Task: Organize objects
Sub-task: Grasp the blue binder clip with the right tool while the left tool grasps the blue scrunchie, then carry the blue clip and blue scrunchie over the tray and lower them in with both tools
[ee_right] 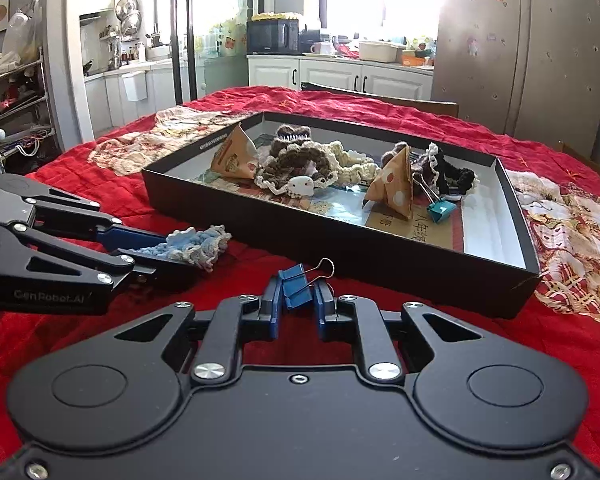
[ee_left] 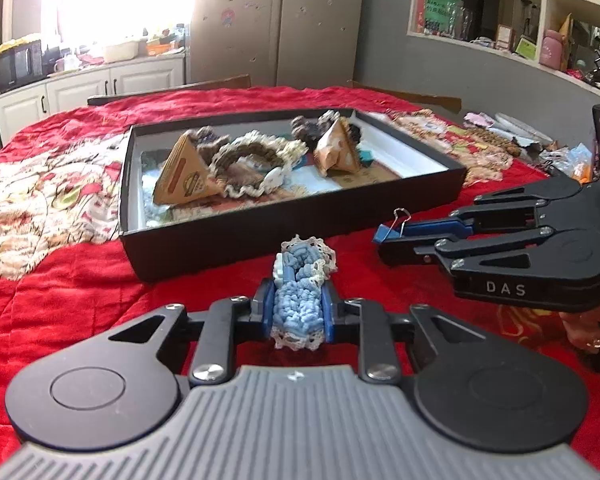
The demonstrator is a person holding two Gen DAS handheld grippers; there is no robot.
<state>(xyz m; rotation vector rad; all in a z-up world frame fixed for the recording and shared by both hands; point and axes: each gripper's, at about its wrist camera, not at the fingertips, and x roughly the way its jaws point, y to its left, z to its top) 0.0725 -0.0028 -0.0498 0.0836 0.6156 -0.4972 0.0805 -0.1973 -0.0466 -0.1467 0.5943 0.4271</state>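
Note:
My left gripper (ee_left: 298, 304) is shut on a blue crocheted hair clip (ee_left: 300, 284) with cream lace edging, held just above the red cloth in front of the black tray (ee_left: 236, 236). It also shows in the right wrist view (ee_right: 196, 244). My right gripper (ee_right: 296, 292) is shut on a blue binder clip (ee_right: 298, 286), also near the tray's front wall (ee_right: 340, 268); it shows at the right of the left wrist view (ee_left: 388, 234). The tray holds crocheted clips (ee_right: 296, 164), two tan triangular packets (ee_right: 392, 184) and a teal binder clip (ee_right: 440, 210).
A red quilt (ee_left: 80, 280) with patterned patches covers the table. Small packets and clutter (ee_left: 540, 144) lie at the far right. Chair backs (ee_left: 180, 88) stand behind the table, then kitchen cabinets, a fridge and shelves.

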